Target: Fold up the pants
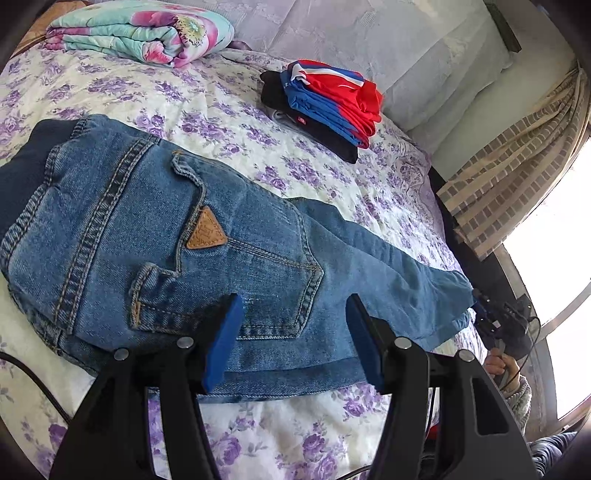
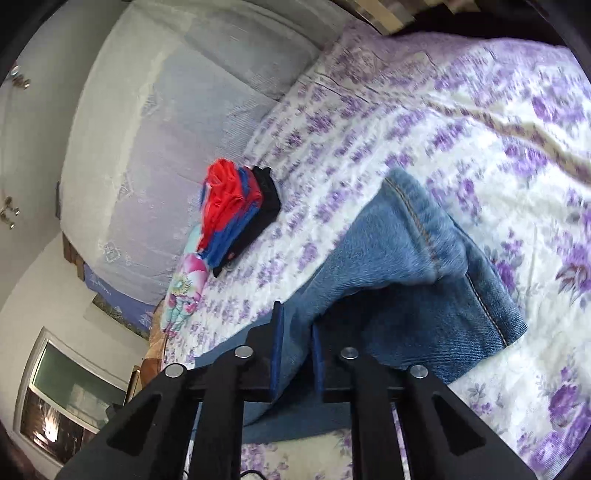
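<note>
Blue jeans (image 1: 177,236) lie across the bed, legs laid together, back pocket and tan triangle patch facing up. My left gripper (image 1: 291,332) stands open just over the seat near the jeans' near edge, and its blue pads (image 1: 221,339) press on nothing. At the far right, the right gripper (image 1: 493,314), held by a hand (image 1: 502,365), meets the leg ends. In the right wrist view, my right gripper (image 2: 297,350) is shut on a fold of the jeans' leg (image 2: 406,258), which is lifted, with the hem (image 2: 491,314) draped to the right.
A stack of folded red, blue and black clothes (image 1: 325,107) (image 2: 236,218) sits on the purple-flowered bedsheet (image 1: 207,107) beyond the jeans. A folded floral quilt (image 1: 140,33) lies at the back left. A curtain (image 1: 517,177) and bright window flank the bed's right.
</note>
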